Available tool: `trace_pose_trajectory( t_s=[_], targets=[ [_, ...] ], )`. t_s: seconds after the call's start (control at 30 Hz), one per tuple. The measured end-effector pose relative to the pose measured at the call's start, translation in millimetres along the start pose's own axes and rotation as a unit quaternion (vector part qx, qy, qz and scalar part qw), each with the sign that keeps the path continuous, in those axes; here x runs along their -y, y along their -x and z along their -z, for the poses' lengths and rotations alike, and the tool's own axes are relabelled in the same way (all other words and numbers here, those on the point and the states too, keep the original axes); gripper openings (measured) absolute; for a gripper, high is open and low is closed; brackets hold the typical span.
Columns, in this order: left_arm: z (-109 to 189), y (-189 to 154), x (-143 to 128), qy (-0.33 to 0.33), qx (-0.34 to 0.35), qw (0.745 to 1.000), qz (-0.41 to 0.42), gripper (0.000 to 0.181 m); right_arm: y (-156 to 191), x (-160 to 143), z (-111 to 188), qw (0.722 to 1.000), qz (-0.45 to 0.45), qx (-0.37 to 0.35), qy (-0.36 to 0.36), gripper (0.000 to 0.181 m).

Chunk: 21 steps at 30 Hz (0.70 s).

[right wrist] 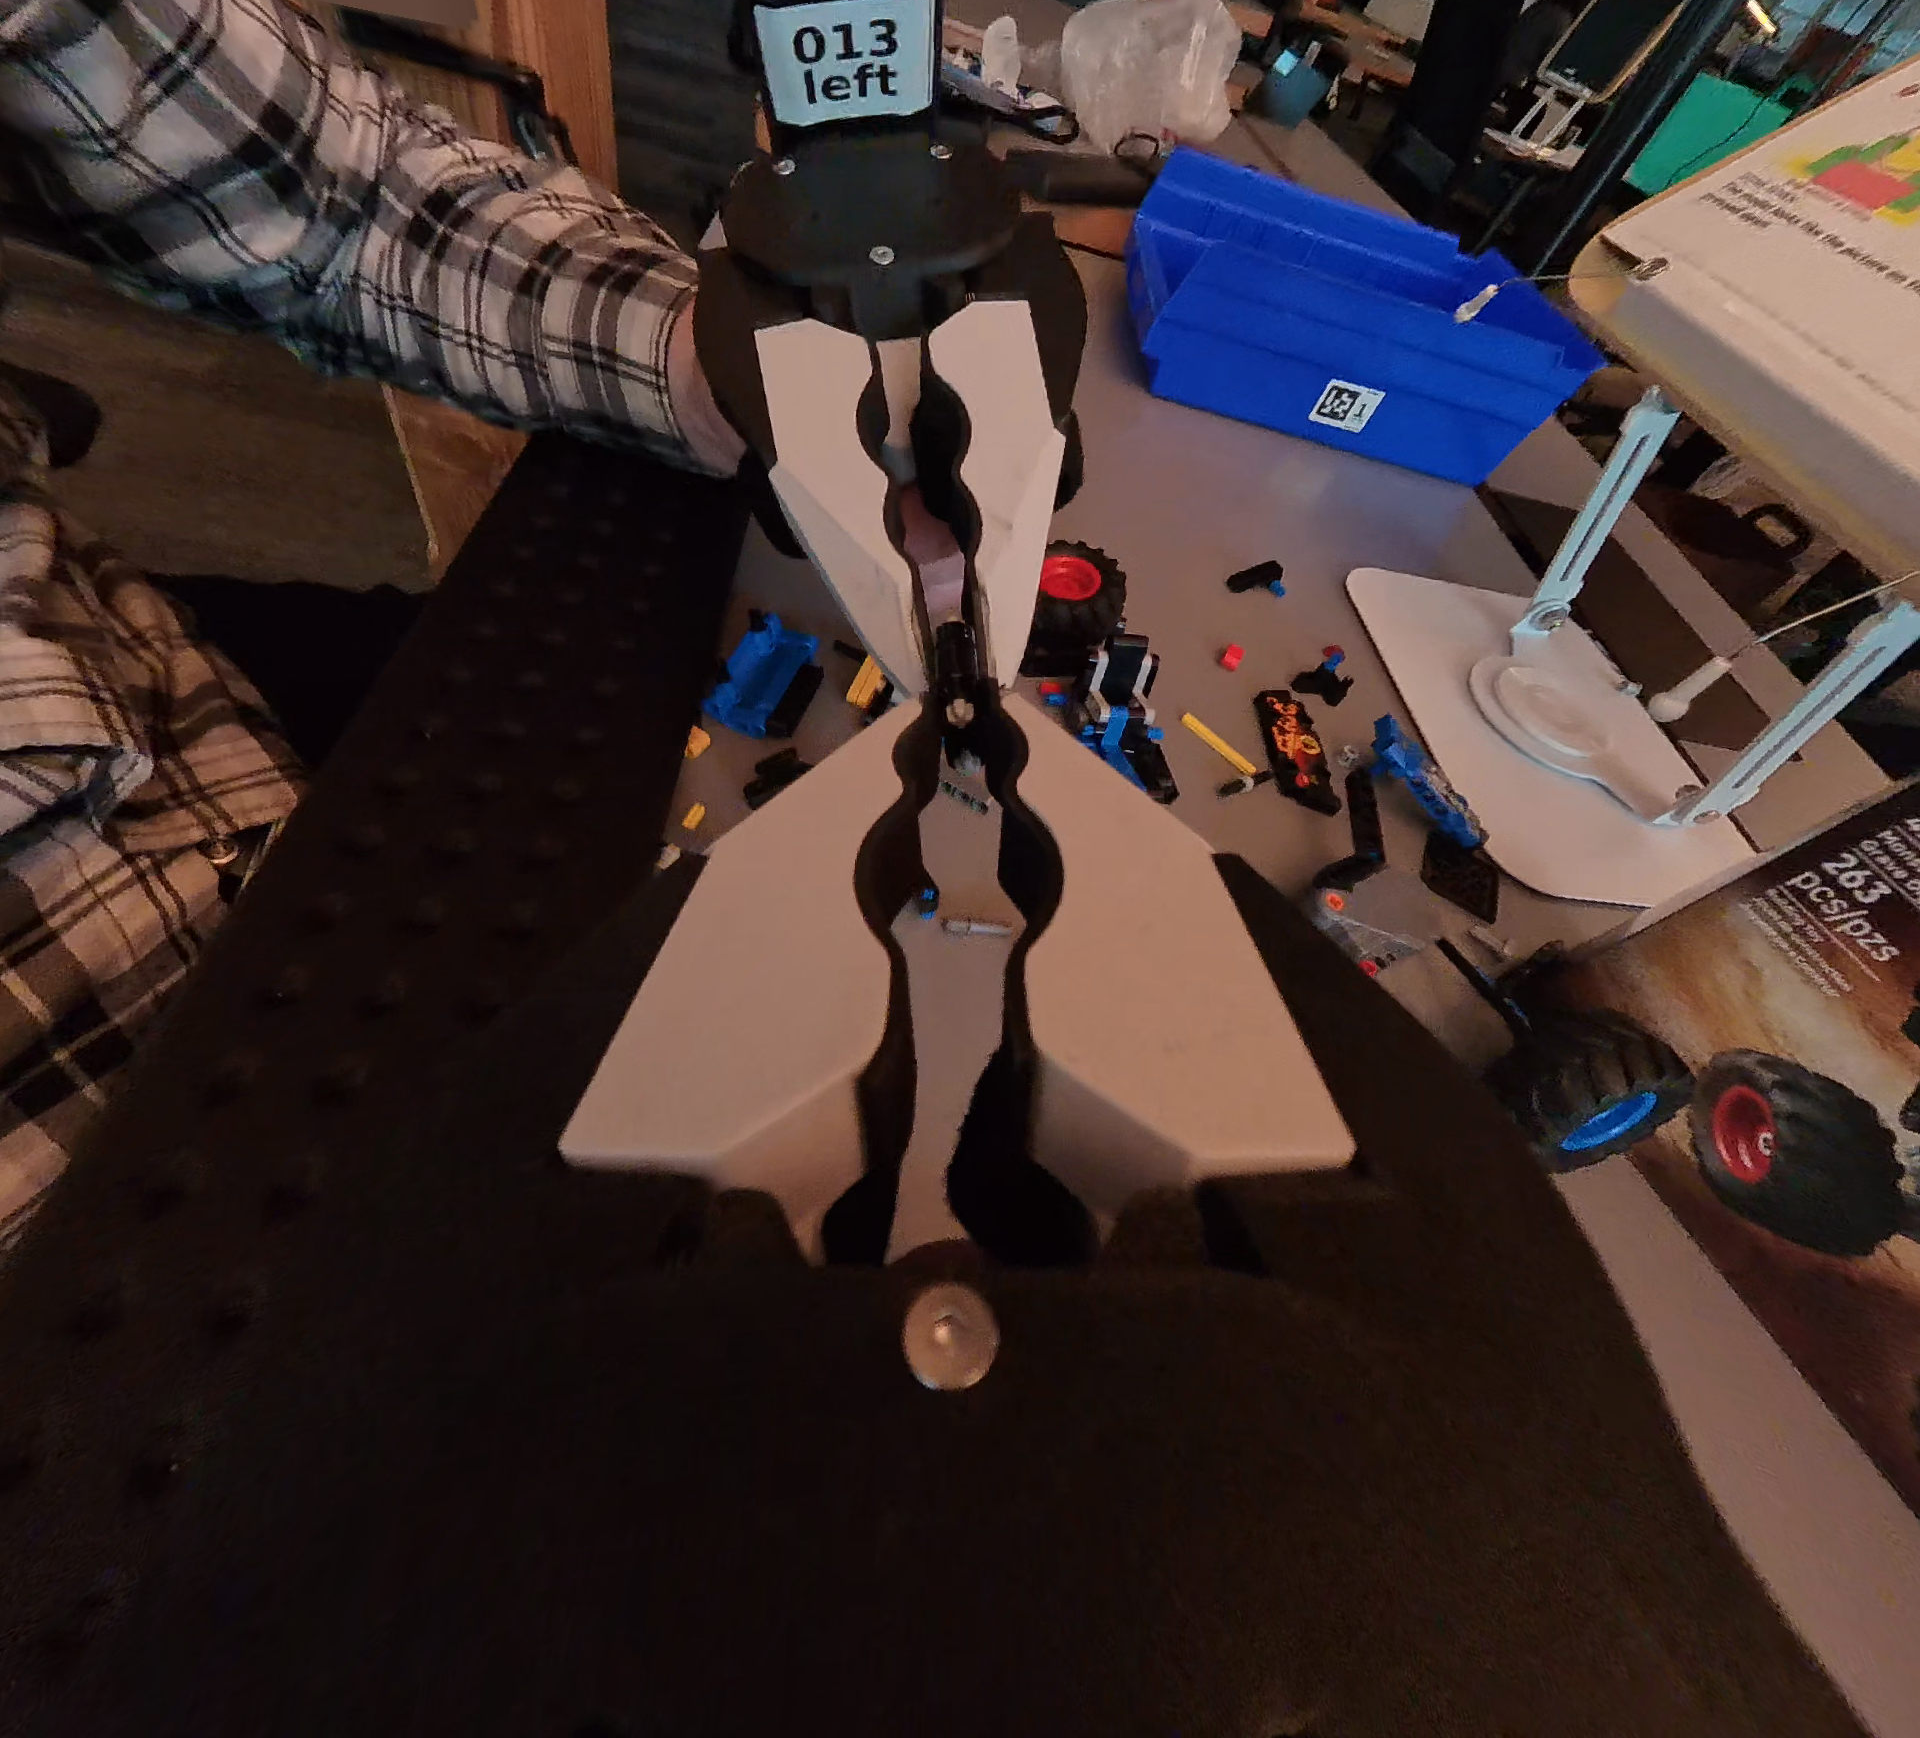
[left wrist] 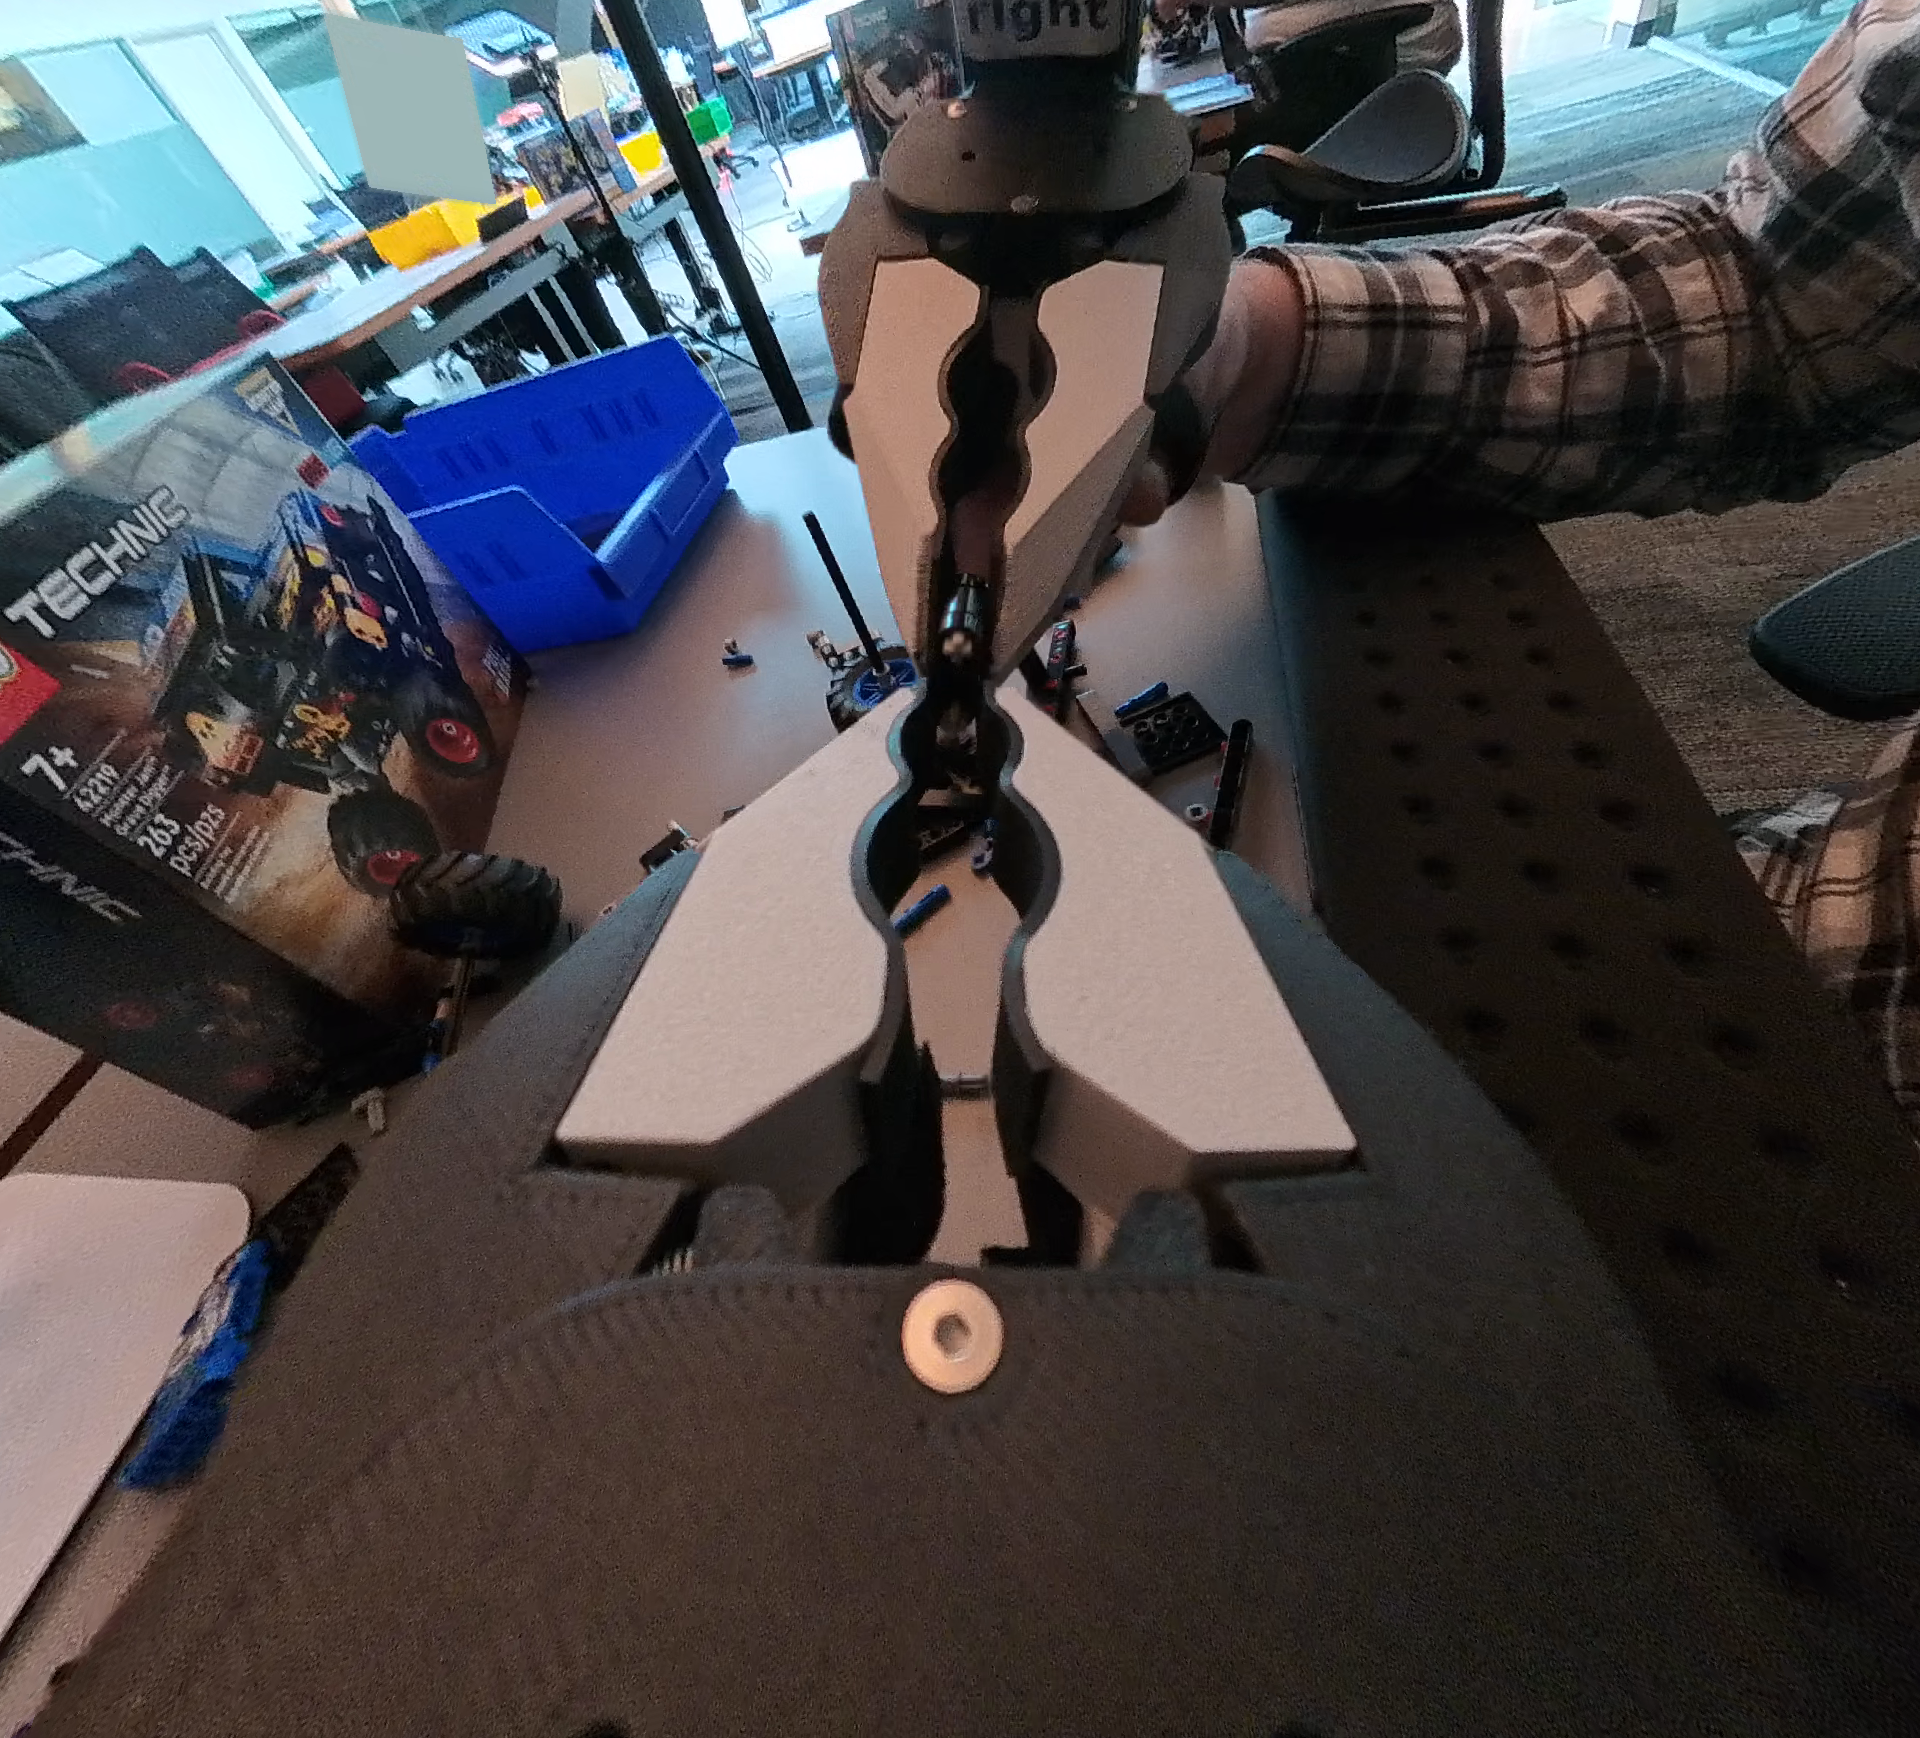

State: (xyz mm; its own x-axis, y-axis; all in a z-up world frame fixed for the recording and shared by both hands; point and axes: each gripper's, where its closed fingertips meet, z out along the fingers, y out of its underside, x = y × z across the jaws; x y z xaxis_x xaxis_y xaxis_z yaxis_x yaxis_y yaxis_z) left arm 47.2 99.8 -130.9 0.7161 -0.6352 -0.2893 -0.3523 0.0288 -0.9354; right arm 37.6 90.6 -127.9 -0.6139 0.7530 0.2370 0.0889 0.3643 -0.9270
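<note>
My left gripper point(left wrist: 956, 701) and right gripper point(left wrist: 961, 649) point at each other, tip to tip, above a grey table point(left wrist: 644, 712). The right gripper is shut on a small black cylindrical piece point(left wrist: 963, 613) with a grey pin end. The left gripper is shut on a similar small black and grey piece point(left wrist: 951, 738). The two pieces meet end to end. In the right wrist view, my right gripper point(right wrist: 956, 701) is in the foreground and the left gripper point(right wrist: 951, 660) grips its black piece point(right wrist: 951, 649). Plaid-sleeved arms hold both.
A blue bin point(left wrist: 561, 504) and a toy set box point(left wrist: 208, 701) stand to the left. Loose black, blue and yellow pieces point(right wrist: 1288, 743), a red-hubbed wheel point(right wrist: 1075, 587) and a black tyre point(left wrist: 473, 904) lie on the table. A white stand base point(right wrist: 1538, 732) and a black perforated board point(left wrist: 1507, 805) flank it.
</note>
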Motion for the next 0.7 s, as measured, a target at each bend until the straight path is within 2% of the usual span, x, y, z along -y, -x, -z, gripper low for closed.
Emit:
trace_pose_trajectory(
  t_s=[0.4,0.43,0.47,0.5,0.53,0.63,0.7],
  targets=[
    [10,-16,5,0.002,-0.024,1.000,-0.014,0.004,14,1,4,0.999,0.044,0.024,0.005,0.006],
    [14,-10,6,0.000,-0.012,1.000,-0.011,0.004,9,-3,9,0.999,0.045,0.016,0.014,0.005],
    [30,7,15,-0.037,0.008,0.999,0.023,0.004,-4,-9,21,0.999,0.040,-0.012,0.021,0.006],
    [47,22,21,-0.062,0.030,0.997,0.042,0.004,-14,-6,35,1.000,0.015,-0.023,-0.007,0.005],
    [46,25,14,-0.036,0.039,0.998,0.021,0.004,-14,1,38,0.999,0.002,-0.018,-0.029,0.005],
    [11,-9,-25,0.071,-0.034,0.997,-0.023,0.005,1,-24,10,0.998,0.021,0.014,0.060,0.006],
    [15,3,-43,0.100,-0.015,0.995,-0.011,0.005,-2,-37,13,0.997,0.012,0.007,0.078,0.006]
  ],
)
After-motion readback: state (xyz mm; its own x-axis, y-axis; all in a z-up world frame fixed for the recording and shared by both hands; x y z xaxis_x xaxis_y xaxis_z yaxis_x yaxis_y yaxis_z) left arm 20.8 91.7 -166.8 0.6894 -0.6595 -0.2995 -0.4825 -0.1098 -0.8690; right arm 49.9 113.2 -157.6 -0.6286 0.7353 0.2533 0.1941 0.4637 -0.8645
